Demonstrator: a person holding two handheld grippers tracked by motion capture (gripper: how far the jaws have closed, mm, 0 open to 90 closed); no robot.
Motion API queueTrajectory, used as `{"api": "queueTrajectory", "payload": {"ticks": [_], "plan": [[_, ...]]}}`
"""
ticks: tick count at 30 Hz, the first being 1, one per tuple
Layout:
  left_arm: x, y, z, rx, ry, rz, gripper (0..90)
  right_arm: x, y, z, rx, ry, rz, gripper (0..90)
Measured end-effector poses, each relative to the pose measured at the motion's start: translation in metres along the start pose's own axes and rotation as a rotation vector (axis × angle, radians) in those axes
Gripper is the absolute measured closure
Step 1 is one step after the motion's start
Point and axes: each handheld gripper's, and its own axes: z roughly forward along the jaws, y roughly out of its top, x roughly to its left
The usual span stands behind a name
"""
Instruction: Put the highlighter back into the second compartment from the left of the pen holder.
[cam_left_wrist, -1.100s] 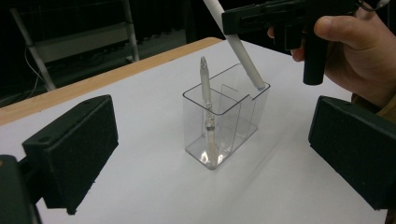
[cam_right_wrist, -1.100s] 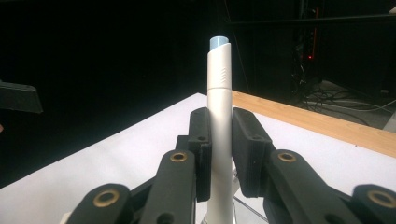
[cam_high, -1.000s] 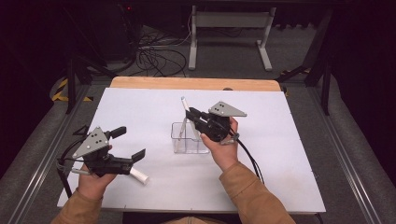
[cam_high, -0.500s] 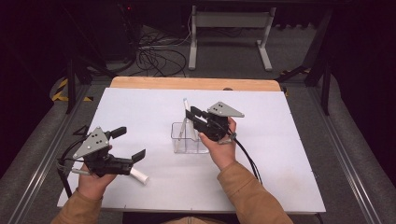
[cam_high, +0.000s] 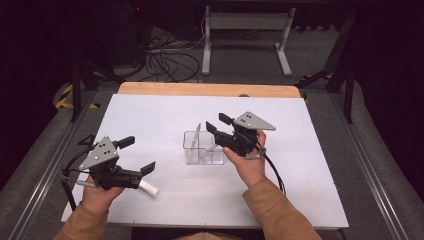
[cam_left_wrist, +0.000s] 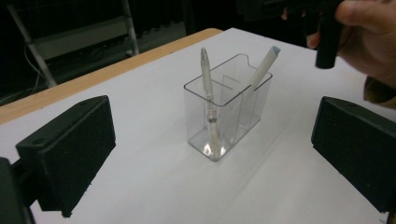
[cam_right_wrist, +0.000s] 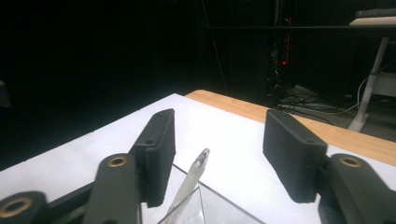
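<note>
Pens going into the clear holder, one by one

Right claw has just been opening, and nothing sits between its jaws; its pen now stands in the clear pen holder mid-table. Its hand hangs just right of the holder, claw pointing left. Left claw waits wide open, near left, beside a white marker. Next, I think: grab that marker.

High view down over the table; both gripper views low, near, sharing the clear holder.
</note>
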Motion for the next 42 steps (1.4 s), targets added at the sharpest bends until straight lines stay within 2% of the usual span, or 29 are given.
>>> {"api": "queueTrajectory", "payload": {"ticks": [2,9,14,17,18,23,33,40,42], "plan": [[0.000,0.000,0.001,0.010,0.019,0.000,0.5,-0.001,0.000,-0.007,0.001,0.001,0.001,40.8],[0.001,-0.001,0.000,0.021,0.011,-0.001,0.2,-0.010,-0.004,-0.030,0.017,-0.008,-0.014,36.8],[-0.001,0.000,-0.001,0.000,0.019,-0.015,0.2,-0.014,-0.005,-0.044,0.003,-0.016,-0.025,34.6],[-0.001,0.001,-0.001,-0.006,0.042,-0.020,0.4,-0.015,-0.005,-0.051,-0.002,-0.020,-0.035,33.2],[-0.001,0.001,-0.002,-0.001,0.044,-0.012,0.5,-0.015,-0.005,-0.053,-0.003,-0.019,-0.035,32.9],[0.002,0.000,-0.005,0.005,-0.010,-0.002,0.4,-0.016,-0.006,-0.060,0.013,-0.012,-0.052,30.3],[0.003,-0.001,-0.007,0.026,-0.010,0.037,3.9,-0.023,-0.008,-0.072,0.051,-0.026,-0.050,28.1],[0.001,0.001,-0.008,0.055,-0.023,0.093,5.0,-0.028,-0.011,-0.081,0.059,-0.035,-0.052,27.2],[0.000,0.001,-0.008,0.056,-0.024,0.096,5.0,-0.029,-0.011,-0.083,0.059,-0.040,-0.051,26.8]]}}
